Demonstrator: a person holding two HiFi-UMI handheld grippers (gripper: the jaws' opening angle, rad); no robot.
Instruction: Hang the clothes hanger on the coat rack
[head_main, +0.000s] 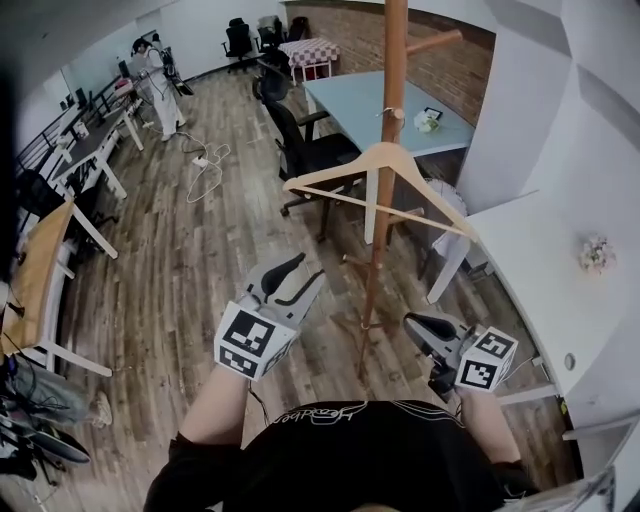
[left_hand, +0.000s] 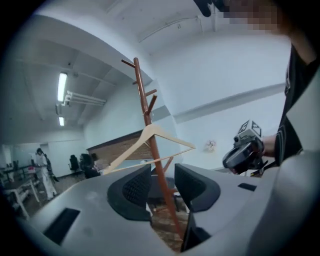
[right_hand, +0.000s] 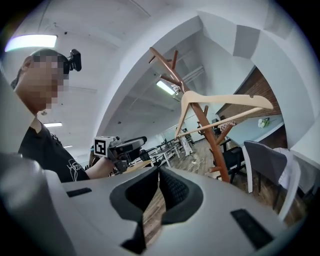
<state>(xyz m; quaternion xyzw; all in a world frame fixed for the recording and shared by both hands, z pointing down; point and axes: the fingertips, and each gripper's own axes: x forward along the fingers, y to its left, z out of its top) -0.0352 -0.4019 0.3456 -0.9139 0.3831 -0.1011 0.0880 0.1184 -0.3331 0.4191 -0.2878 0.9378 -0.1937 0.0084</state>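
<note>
Left gripper (left_hand: 161, 183) jaws stand apart with nothing between them; the coat rack (head_main: 393, 60) pole only shows far off through the gap. Right gripper (right_hand: 159, 173) jaws are closed tip to tip and empty. The wooden clothes hanger (head_main: 336, 167) hangs on the coat rack, its neck against the pole and its arms spread to both sides. Both grippers are on the near side of the rack, one on each side of its pole, well apart from the hanger. A pale blue surface (head_main: 350, 100) stands beyond the rack.
</note>
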